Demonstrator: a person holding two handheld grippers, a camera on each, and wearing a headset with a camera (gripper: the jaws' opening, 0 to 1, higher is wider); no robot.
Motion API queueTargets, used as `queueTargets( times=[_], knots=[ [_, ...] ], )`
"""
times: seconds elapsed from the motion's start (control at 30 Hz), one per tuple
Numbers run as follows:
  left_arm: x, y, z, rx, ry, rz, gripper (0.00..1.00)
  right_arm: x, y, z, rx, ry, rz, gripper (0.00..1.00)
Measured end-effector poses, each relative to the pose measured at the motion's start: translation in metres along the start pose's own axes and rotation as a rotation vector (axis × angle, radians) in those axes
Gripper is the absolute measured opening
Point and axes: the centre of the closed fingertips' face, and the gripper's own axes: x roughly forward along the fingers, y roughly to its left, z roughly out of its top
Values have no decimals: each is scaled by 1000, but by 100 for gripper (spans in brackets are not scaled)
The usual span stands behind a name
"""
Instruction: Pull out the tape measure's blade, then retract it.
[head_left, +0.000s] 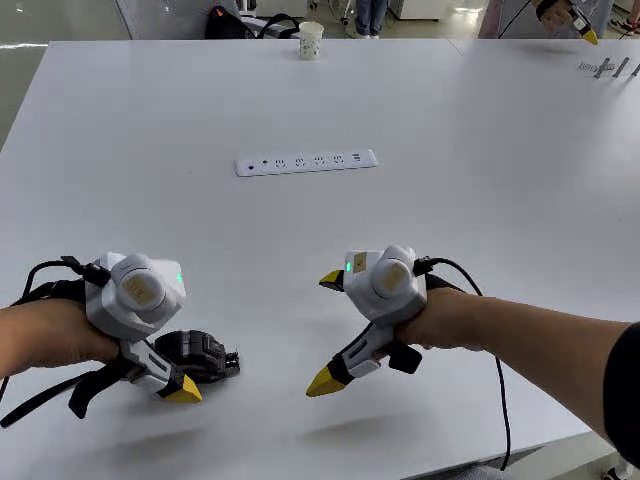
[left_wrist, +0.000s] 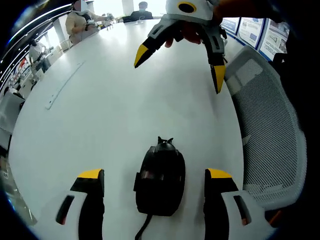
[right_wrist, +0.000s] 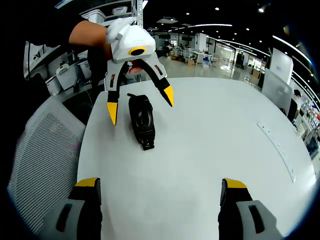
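Note:
A black tape measure (head_left: 203, 353) lies on the white table (head_left: 420, 130) near its front edge, with its blade drawn in. My left gripper (head_left: 195, 372) is open and straddles it. In the left gripper view the tape measure (left_wrist: 161, 180) sits between the yellow-tipped fingers (left_wrist: 90, 175) with a gap on each side. My right gripper (head_left: 328, 330) hovers open to the right of it, holding nothing. The left gripper view has the right gripper (left_wrist: 180, 67) facing it. In the right gripper view, the right gripper (right_wrist: 161, 183) looks at the left gripper (right_wrist: 140, 104) over the tape measure (right_wrist: 141, 117).
A white power strip (head_left: 306, 162) lies mid-table and a paper cup (head_left: 311, 40) stands at the far edge. Small metal parts (head_left: 605, 68) rest at the far right. A mesh chair (left_wrist: 270, 125) stands beside the table's near edge.

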Motion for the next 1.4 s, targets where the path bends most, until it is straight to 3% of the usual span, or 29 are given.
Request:
queueTargets(
  times=[0.3, 0.43, 0.57, 0.6, 0.87, 1.03, 1.17, 1.27, 1.4],
  knots=[
    [7, -2, 7, 59, -2, -13, 63, 16, 6, 14, -29, 7, 35, 99],
    [15, -2, 6, 92, 24, -12, 57, 25, 11, 18, -52, 23, 60, 99],
    [19, -5, 0, 100, 55, -37, 36, 30, 13, 24, -67, 24, 76, 99],
    [21, -2, 3, 101, 36, -22, 36, 31, 12, 25, -69, 24, 77, 99],
    [20, -3, 2, 68, 41, -23, 35, 42, 9, 33, -78, 19, 93, 99],
    [19, -4, 2, 61, 26, -19, 35, 52, 4, 38, -101, 6, 72, 99],
    [19, -4, 4, 52, 13, 2, 35, 60, 3, 42, -71, -3, 70, 99],
    [19, -4, 4, 57, 30, 3, 35, 67, 6, 42, -86, 2, 67, 84],
    [19, -4, 3, 48, 38, -3, 35, 74, 12, 40, -113, 21, 86, 77]
  ],
)
